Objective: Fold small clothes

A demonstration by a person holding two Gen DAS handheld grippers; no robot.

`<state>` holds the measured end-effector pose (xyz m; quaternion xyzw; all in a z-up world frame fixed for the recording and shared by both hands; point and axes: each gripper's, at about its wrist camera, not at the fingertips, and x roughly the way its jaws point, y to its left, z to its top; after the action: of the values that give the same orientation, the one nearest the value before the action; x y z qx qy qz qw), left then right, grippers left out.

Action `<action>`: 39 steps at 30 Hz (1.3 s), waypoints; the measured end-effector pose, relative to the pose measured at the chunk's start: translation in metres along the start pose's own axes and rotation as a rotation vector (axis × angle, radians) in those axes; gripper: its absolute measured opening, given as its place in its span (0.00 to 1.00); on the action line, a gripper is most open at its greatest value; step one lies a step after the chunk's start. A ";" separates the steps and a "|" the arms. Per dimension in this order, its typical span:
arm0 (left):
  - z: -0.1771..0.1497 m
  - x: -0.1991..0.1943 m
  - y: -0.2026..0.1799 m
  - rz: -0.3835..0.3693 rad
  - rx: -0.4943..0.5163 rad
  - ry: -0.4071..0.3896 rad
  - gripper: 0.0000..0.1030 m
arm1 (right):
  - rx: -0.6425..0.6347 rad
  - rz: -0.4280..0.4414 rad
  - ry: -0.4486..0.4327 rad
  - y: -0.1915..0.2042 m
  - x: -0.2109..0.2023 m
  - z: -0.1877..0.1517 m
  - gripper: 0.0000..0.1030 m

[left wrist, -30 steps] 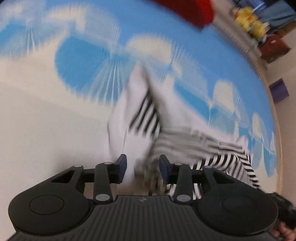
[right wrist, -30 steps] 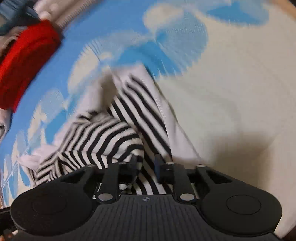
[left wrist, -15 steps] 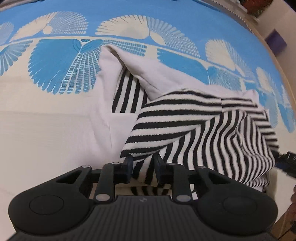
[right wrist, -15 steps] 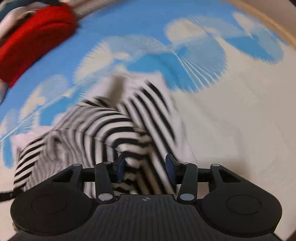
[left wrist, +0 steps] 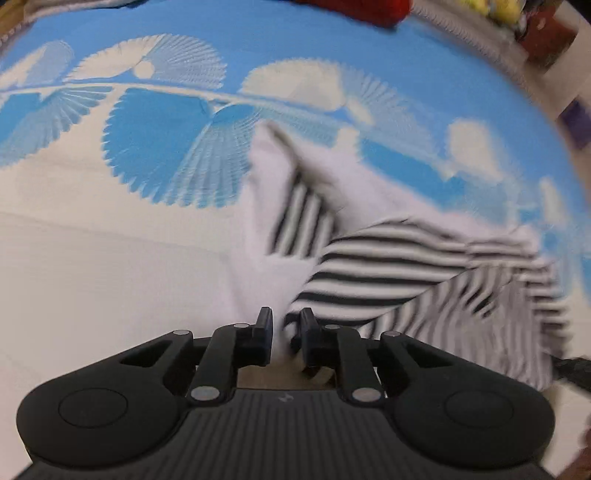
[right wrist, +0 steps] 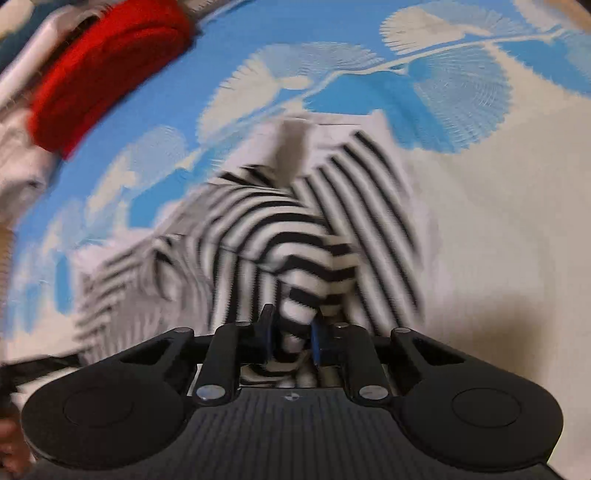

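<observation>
A small black-and-white striped garment (left wrist: 388,266) with a plain white part lies crumpled on a blue and cream patterned cloth (left wrist: 110,258). My left gripper (left wrist: 286,328) is shut on the garment's near edge, with fabric pinched between its narrow jaws. In the right wrist view the striped garment (right wrist: 288,236) bunches up in front of my right gripper (right wrist: 290,328), which is shut on a striped fold. Both views are motion-blurred.
A red folded fabric item (right wrist: 107,70) lies at the far edge of the cloth, beside white clothes (right wrist: 18,162). It shows at the top of the left wrist view (left wrist: 369,9). A purple box (left wrist: 576,118) and yellow items sit beyond the cloth.
The right gripper, open half a second ago, has closed on a striped fold. The left gripper keeps its hold and has shifted, with the garment pulled and the views blurred.
</observation>
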<state>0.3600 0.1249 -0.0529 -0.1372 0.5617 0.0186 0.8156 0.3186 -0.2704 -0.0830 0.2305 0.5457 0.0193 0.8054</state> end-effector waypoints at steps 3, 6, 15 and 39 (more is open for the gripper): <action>-0.002 0.008 -0.006 -0.017 0.036 0.046 0.29 | 0.056 0.004 -0.022 -0.010 -0.004 0.004 0.24; -0.003 0.008 -0.004 -0.024 0.029 0.044 0.05 | 0.043 0.012 -0.027 -0.010 -0.004 0.004 0.24; -0.004 -0.002 -0.004 0.019 0.030 0.037 0.09 | 0.040 0.007 -0.018 -0.010 0.001 0.007 0.12; -0.036 -0.101 0.009 -0.036 0.125 -0.190 0.15 | -0.053 -0.016 -0.326 0.006 -0.093 -0.004 0.40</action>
<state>0.2882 0.1374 0.0264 -0.0936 0.4794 -0.0182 0.8724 0.2785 -0.2898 -0.0009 0.2050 0.4089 -0.0107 0.8892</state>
